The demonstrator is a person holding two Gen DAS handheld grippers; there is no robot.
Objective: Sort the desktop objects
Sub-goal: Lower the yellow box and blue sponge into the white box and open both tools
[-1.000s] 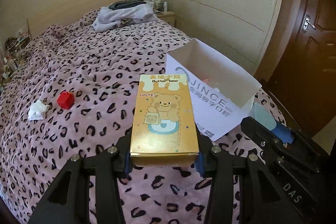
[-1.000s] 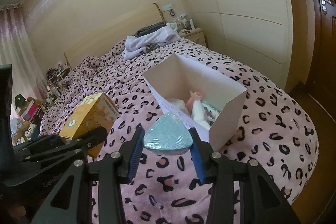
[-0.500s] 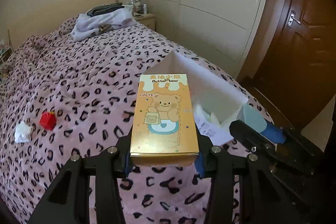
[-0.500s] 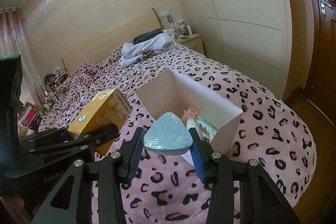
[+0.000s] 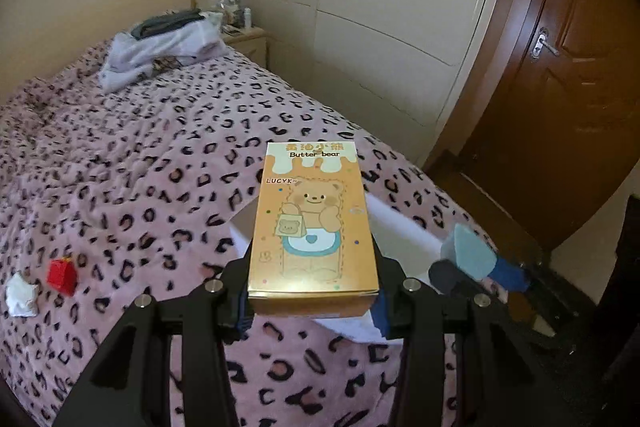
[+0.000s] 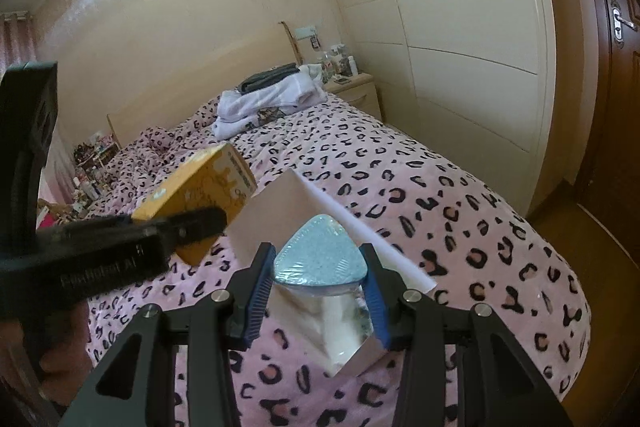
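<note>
The left gripper (image 5: pixel 312 303) is clamped on a yellow bear box (image 5: pixel 314 223), held above the white box (image 5: pixel 404 239) on the bed (image 5: pixel 140 163). The right gripper (image 6: pixel 318 301) clamps a blue triangular sponge (image 6: pixel 320 255) over the white box's near part.

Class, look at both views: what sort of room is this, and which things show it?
Most likely a bedroom: a bed under a leopard-print cover, a bedside table by the headboard, and a fitted wardrobe along the wall.
</note>
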